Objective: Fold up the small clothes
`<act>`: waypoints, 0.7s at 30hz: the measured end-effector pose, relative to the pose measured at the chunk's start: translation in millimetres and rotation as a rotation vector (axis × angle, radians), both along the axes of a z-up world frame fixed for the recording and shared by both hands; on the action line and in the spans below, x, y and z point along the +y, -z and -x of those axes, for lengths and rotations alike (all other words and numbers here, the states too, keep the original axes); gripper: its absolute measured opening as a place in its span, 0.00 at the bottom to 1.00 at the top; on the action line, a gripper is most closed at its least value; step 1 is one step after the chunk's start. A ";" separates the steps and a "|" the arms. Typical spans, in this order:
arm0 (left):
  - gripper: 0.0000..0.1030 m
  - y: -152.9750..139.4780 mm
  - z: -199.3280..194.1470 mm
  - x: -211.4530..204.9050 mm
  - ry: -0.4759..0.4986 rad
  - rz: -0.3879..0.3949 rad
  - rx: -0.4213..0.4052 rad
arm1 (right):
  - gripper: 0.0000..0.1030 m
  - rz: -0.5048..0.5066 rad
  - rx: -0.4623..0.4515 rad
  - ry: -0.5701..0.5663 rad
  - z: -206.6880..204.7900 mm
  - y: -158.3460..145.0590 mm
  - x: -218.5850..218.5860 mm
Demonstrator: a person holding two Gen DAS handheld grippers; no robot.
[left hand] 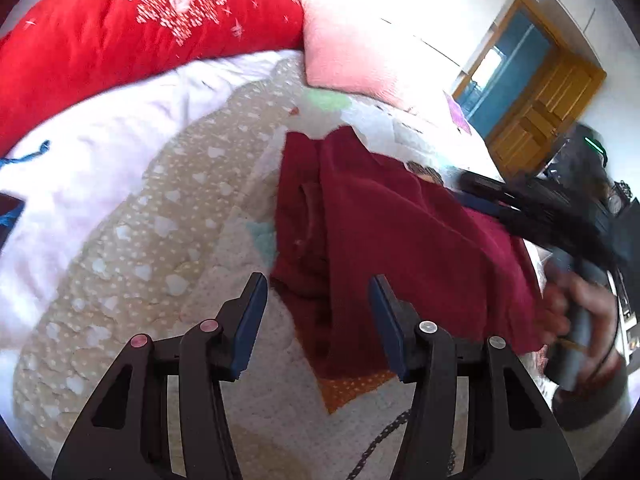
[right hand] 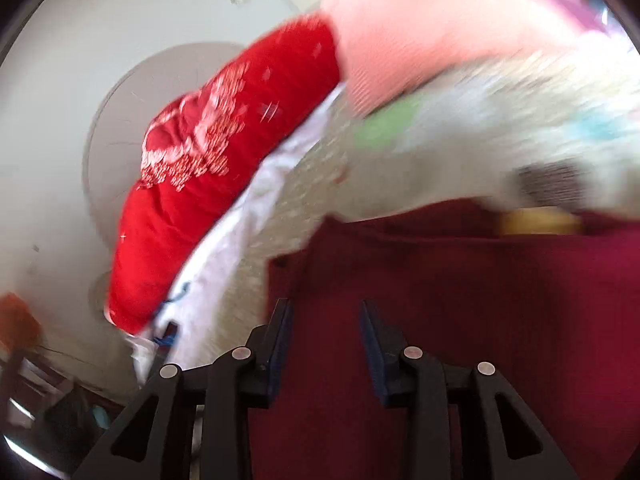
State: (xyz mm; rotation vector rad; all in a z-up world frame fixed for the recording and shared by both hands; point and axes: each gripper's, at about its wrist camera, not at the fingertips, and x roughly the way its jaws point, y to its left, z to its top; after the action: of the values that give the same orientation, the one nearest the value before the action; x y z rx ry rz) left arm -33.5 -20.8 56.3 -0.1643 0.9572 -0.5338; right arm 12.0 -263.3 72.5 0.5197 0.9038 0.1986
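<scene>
A dark red garment (left hand: 400, 232) lies partly folded on the patterned quilt (left hand: 160, 240), one layer lapped over another. My left gripper (left hand: 318, 296) hovers over its near left edge, jaws open, and nothing is pinched between the blue pads. In the left wrist view my right gripper (left hand: 520, 204) reaches across the garment's far right side, blurred, with a hand (left hand: 584, 312) on its handle. The right wrist view is smeared. There, the right gripper (right hand: 324, 312) stands open just above the garment (right hand: 480, 320), with only flat cloth showing in the gap.
A red pillow (left hand: 120, 40) with white print and a pink pillow (left hand: 360, 52) lie at the head of the bed. White bedding (left hand: 80, 180) lies left of the quilt. A wooden door (left hand: 548, 96) stands at the far right. A black cable (left hand: 380, 444) runs below the left gripper.
</scene>
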 end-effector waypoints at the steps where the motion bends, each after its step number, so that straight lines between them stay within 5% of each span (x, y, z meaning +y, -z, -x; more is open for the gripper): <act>1: 0.51 3.5 -0.4 -2.5 0.008 -0.001 0.012 | 0.39 0.063 -0.021 0.038 22.7 -9.8 -16.7; 6: 0.51 14.8 1.1 -25.4 0.039 -0.008 0.033 | 0.46 0.515 0.019 0.337 118.9 -33.6 -101.7; 9: 0.51 18.1 1.0 -38.6 0.080 -0.068 -0.001 | 0.40 0.438 0.125 0.289 132.7 -5.1 -124.8; 10: 0.44 18.5 -0.1 -40.8 0.091 -0.090 -0.006 | 0.18 0.422 0.137 0.262 134.4 2.7 -126.1; 11: 0.37 17.8 -0.6 -41.2 0.105 -0.111 -0.003 | 0.08 0.417 0.142 0.251 138.3 8.2 -127.9; 16: 0.26 19.4 -5.2 -30.5 0.131 -0.130 0.015 | 0.07 0.317 0.030 0.305 162.7 -9.1 -147.3; 19: 0.26 28.1 -6.5 -25.7 0.103 -0.118 0.048 | 0.07 0.382 0.109 0.304 154.3 14.7 -146.4; 21: 0.26 23.0 -0.5 -24.9 0.090 -0.128 0.033 | 0.07 0.317 0.100 0.342 163.5 19.1 -151.4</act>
State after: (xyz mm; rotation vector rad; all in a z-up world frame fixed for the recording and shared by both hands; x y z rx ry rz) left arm -33.0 -45.7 33.3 -0.0152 1.0309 -0.5517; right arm -151.5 -414.7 53.4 0.3821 0.9085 -0.2802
